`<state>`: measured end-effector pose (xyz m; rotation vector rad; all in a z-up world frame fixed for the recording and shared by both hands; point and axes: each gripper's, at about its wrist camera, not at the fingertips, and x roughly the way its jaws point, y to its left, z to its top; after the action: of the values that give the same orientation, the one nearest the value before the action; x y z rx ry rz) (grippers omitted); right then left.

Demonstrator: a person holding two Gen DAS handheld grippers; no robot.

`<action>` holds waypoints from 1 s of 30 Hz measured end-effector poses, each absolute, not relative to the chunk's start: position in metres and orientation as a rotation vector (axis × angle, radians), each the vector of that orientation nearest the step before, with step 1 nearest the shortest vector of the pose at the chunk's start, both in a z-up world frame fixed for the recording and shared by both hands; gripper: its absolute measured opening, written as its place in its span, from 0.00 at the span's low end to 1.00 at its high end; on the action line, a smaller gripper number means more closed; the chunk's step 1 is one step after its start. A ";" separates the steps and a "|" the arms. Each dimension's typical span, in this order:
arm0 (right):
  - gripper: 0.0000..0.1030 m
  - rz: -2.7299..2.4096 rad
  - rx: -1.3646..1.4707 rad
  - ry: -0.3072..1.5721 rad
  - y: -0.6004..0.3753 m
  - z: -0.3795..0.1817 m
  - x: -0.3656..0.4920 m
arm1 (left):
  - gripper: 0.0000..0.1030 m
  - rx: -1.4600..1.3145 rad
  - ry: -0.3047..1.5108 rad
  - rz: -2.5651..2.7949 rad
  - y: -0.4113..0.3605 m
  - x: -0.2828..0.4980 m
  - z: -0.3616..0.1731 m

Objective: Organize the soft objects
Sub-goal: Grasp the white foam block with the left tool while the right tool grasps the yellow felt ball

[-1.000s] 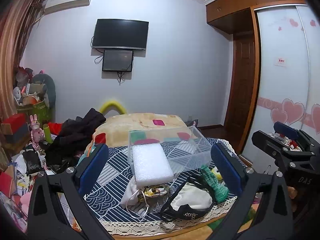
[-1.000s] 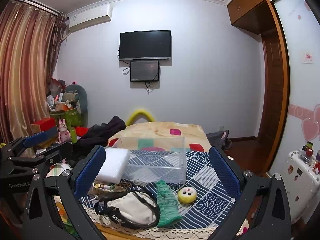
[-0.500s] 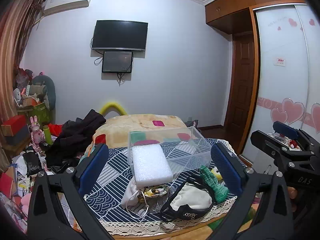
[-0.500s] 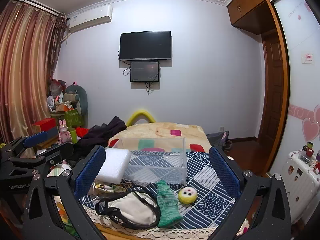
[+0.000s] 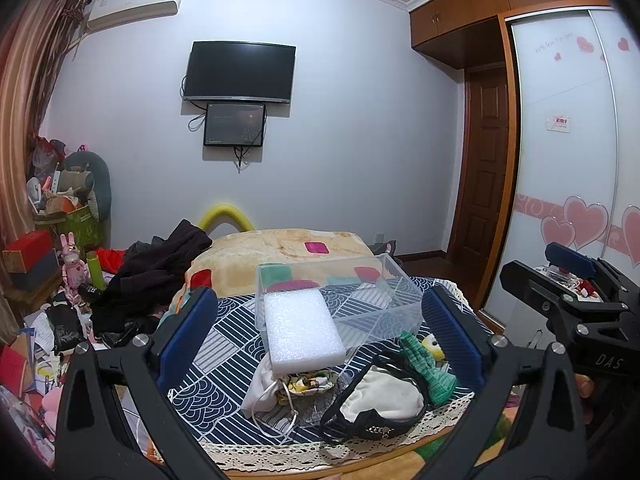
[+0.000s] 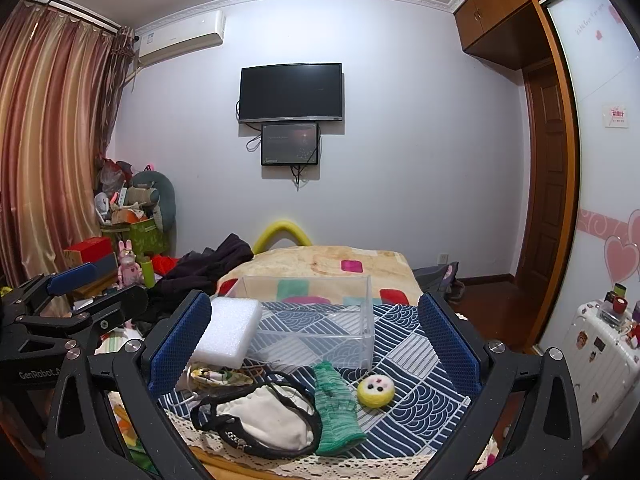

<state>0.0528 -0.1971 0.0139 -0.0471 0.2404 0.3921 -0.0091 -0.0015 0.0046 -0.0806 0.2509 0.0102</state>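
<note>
A clear plastic box point(image 5: 352, 300) point(image 6: 316, 312) stands on the patterned table. In front of it lie a white foam block point(image 5: 302, 330) point(image 6: 230, 332), a floral drawstring pouch point(image 5: 280, 390), a cream pouch with black straps point(image 5: 382, 400) point(image 6: 264, 416), a green knit piece point(image 5: 428, 366) point(image 6: 334, 404) and a yellow plush ball point(image 6: 376, 388). My left gripper point(image 5: 320, 340) and my right gripper point(image 6: 314, 348) are both open and empty, held back from the table's near edge.
The table has a blue patterned cloth point(image 6: 416, 364) with lace trim. A bed point(image 5: 288, 252) with dark clothes point(image 5: 160, 272) lies behind. Clutter fills the left floor. A white suitcase point(image 6: 600, 360) stands at the right beside a wardrobe.
Both grippers have drifted only slightly. Nothing on the table has moved.
</note>
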 end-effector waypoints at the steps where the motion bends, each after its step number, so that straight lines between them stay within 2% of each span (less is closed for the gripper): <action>1: 1.00 0.392 -0.046 0.240 -0.197 0.014 0.053 | 1.00 -0.080 0.251 0.010 -0.002 -0.009 0.005; 19: 1.00 0.395 -0.030 0.261 -0.200 0.006 0.063 | 1.00 -0.072 0.281 0.002 -0.001 0.001 -0.001; 30: 1.00 0.350 0.009 0.369 -0.219 -0.027 0.101 | 1.00 -0.113 0.495 -0.005 0.002 0.067 -0.043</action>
<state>0.1010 -0.2191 -0.0266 0.0087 0.3691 0.3499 0.0673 0.0019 -0.0431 -0.1133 0.4946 -0.0047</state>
